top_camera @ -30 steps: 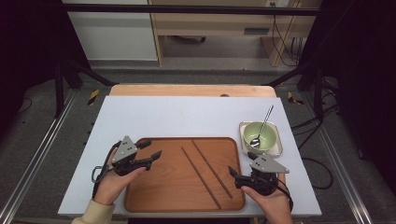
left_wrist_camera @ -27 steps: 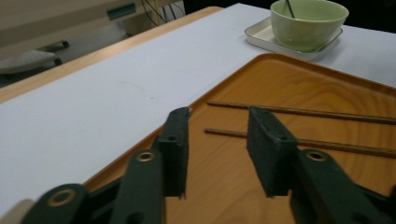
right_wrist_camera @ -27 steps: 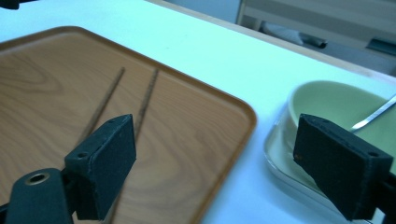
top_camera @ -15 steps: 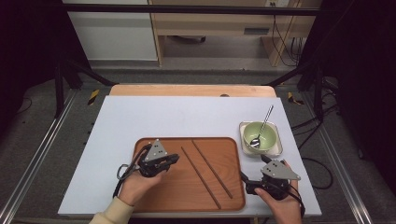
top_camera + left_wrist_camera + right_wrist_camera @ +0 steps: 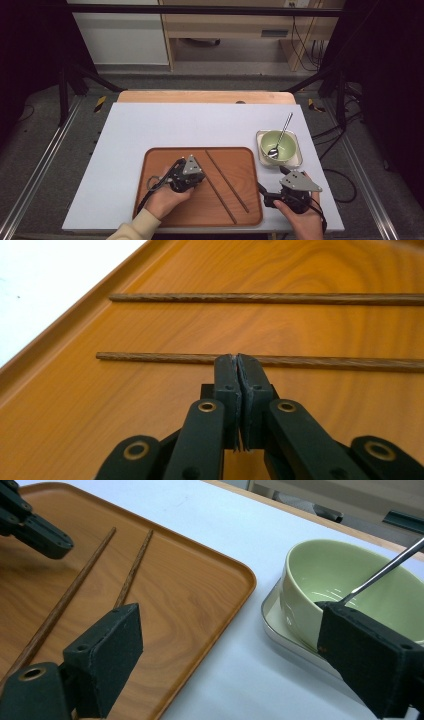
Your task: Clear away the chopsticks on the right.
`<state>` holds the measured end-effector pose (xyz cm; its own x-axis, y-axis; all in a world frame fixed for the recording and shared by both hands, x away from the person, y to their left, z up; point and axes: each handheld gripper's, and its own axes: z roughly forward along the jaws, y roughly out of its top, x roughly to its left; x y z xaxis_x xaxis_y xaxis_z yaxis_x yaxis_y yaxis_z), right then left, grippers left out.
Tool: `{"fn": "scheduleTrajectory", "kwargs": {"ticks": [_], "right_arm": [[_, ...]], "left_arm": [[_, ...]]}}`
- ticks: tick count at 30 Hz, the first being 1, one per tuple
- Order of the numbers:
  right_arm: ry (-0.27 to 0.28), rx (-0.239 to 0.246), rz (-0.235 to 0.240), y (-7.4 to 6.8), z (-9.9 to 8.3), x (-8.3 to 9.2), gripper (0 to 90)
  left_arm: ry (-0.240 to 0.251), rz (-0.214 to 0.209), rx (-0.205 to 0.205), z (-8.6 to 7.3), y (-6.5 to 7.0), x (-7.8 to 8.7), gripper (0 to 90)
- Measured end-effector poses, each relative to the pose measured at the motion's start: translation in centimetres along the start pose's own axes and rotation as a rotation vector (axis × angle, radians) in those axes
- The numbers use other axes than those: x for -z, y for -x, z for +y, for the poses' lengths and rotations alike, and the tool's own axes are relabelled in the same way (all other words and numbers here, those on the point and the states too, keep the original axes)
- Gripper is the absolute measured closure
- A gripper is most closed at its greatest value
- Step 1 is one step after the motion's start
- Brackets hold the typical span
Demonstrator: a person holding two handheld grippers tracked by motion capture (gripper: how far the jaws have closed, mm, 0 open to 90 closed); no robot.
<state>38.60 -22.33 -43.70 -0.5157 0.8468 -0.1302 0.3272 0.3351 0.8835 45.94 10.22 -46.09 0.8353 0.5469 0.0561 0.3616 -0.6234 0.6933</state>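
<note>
Two dark wooden chopsticks (image 5: 227, 182) lie side by side on a brown wooden tray (image 5: 150, 165). My left gripper (image 5: 202, 176) is low over the tray, shut, nothing between its pads. In the left gripper view its tips (image 5: 238, 360) sit right at the nearer chopstick (image 5: 150, 357); contact cannot be told. The farther chopstick (image 5: 250, 298) lies beyond. My right gripper (image 5: 277, 187) rests off the tray's right edge, open after widening slightly, nothing between its jaws (image 5: 232, 630). It faces the tray corner (image 5: 200, 580) and a green bowl (image 5: 325, 570).
The green bowl (image 5: 280, 145) holds a metal spoon (image 5: 282, 132) and stands on a small silvery dish (image 5: 297, 162) right of the tray. Everything sits on a white board (image 5: 150, 125) over a wooden table (image 5: 200, 96). Black frame legs and cables surround it.
My left hand has moved right, from the tray's left edge to the chopsticks, and its jaws have shut. The right hand has shifted slightly right, off the tray.
</note>
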Motion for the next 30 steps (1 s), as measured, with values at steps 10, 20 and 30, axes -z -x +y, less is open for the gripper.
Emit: {"fn": "scheduleTrajectory", "kwargs": {"ticks": [10, 20, 30], "right_arm": [[-0.001, 0.001, -0.001, 0.3, -0.1, 0.1, 11.5], [-0.009, 0.009, 0.005, 0.2, -0.1, 0.0, 11.6], [-0.011, 0.011, 0.007, 0.2, -0.1, 0.0, 11.7]], "left_arm": [[-0.02, 0.01, 0.0, 0.9, -0.3, -2.0, 87.9], [0.007, -0.011, 0.002, 2.5, 0.2, -3.9, 87.9], [-0.008, -0.036, -0.037, 4.3, 0.8, -5.4, 88.0]]}}
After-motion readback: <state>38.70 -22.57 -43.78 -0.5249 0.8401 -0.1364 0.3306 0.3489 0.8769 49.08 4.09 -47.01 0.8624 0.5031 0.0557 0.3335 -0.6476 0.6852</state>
